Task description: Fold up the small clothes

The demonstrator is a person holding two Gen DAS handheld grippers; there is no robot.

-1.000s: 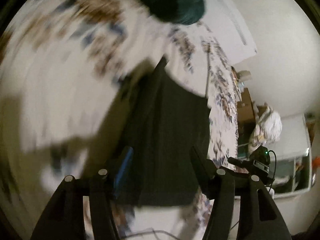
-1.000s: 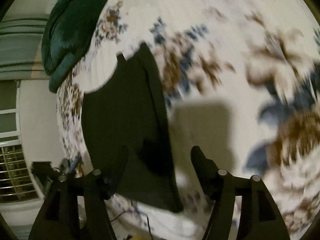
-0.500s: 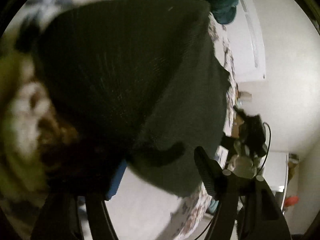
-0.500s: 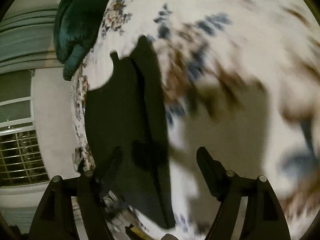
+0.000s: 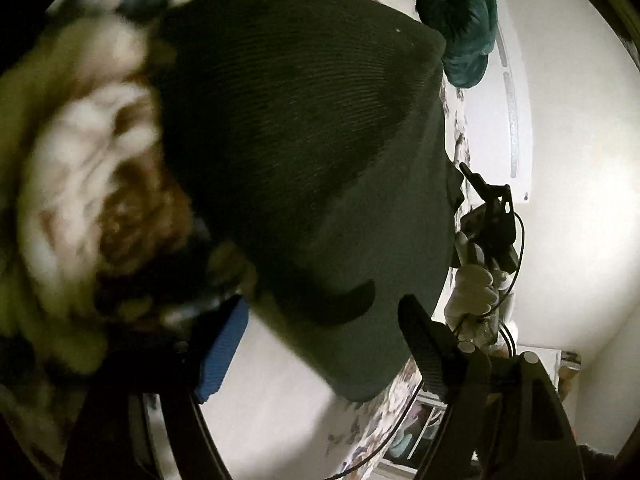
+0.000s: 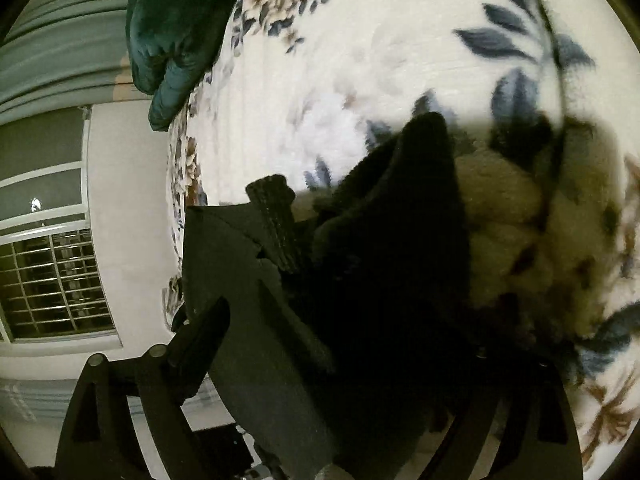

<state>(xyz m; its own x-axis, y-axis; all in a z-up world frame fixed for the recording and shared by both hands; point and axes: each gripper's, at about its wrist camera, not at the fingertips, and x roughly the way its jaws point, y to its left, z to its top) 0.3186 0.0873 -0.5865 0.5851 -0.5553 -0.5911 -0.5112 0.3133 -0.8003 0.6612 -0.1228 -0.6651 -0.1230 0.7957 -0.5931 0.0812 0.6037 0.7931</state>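
Left wrist view: a dark ribbed garment (image 5: 304, 152) lies spread on the floral bedspread (image 5: 80, 140) and fills most of the picture, its near corner reaching down between the fingers of the left gripper (image 5: 320, 344). The jaws are opening; the blue pad (image 5: 224, 356) and the black finger stand clear of the cloth on either side, so nothing is pinched. A teal velvet cushion (image 5: 460, 20) sits at the far edge of the bed. Beyond the garment's right edge, a gloved hand (image 5: 472, 288) holds the other gripper.

Right wrist view: the same dark garment (image 6: 380, 280) lies close under the camera, one fold raised against the bedspread (image 6: 380, 60). The right gripper (image 6: 360, 344) is opening wide; cloth lies between its fingers, the right finger lost in shadow, and no pinch shows. The cushion (image 6: 176, 28) rests at the upper left, with a barred window (image 6: 52, 280) beyond.
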